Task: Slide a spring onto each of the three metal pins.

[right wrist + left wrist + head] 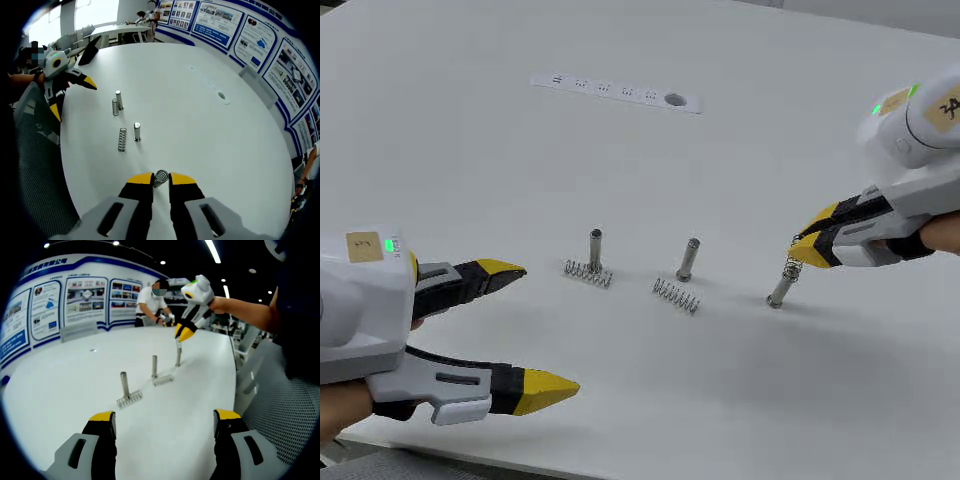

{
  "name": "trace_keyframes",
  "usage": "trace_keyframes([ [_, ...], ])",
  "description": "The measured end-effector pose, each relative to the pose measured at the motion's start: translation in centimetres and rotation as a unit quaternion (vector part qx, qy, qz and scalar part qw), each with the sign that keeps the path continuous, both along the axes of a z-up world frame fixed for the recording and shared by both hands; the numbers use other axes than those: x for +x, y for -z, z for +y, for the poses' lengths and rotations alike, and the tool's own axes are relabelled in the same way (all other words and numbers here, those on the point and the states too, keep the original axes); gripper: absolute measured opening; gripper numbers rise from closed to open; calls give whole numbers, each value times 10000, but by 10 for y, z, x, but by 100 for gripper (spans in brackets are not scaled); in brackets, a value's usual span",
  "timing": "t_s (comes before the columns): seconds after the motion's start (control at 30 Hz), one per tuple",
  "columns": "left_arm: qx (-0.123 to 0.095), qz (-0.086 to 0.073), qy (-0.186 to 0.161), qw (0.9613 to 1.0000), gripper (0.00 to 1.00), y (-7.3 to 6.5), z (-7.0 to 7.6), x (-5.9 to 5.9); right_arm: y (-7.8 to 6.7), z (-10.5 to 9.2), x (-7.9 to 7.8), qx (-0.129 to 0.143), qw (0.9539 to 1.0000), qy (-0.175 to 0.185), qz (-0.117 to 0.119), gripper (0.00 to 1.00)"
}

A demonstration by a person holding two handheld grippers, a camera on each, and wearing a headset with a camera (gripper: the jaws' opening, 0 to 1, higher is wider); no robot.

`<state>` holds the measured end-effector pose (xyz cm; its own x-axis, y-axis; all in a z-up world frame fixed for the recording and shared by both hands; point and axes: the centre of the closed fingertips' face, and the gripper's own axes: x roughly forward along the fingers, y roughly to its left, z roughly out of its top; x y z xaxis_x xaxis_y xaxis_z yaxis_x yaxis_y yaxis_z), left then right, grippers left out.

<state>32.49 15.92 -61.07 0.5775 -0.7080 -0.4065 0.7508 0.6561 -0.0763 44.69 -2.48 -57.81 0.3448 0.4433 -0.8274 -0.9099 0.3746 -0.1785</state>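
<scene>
Three metal pins stand upright on the white table: left pin (595,247), middle pin (688,258) and right pin (780,291). One spring (588,271) lies by the left pin's foot, and a second spring (676,295) lies in front of the middle pin. My right gripper (801,250) is shut on a third spring (791,268) at the top of the right pin; that spring (160,177) sits end-on between its yellow tips. My left gripper (540,328) hangs open at the near left, short of the pins, with nothing between its fingers (102,416).
A flat white strip (620,92) with a round hole lies far back on the table. The table's near edge (570,462) runs just below my left gripper. A person (152,305) stands beyond the far side, and a mesh chair (270,405) is beside the table.
</scene>
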Motion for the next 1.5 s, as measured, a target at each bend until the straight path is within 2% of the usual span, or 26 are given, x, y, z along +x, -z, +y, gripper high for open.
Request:
trace_keyframes([
  [0.43, 34, 4, 18, 10000, 81, 1, 0, -1, -2, -4, -2, 154, 9998, 138, -16, 12],
  [1.07, 39, 17, 17, 10000, 81, 1, 0, -1, 23, -8, -1, 172, 9992, 279, 217, 12],
  [1.5, 38, 15, 5, 10000, 81, 1, 0, -1, 34, -9, -2, 125, 9992, 294, 251, 12],
])
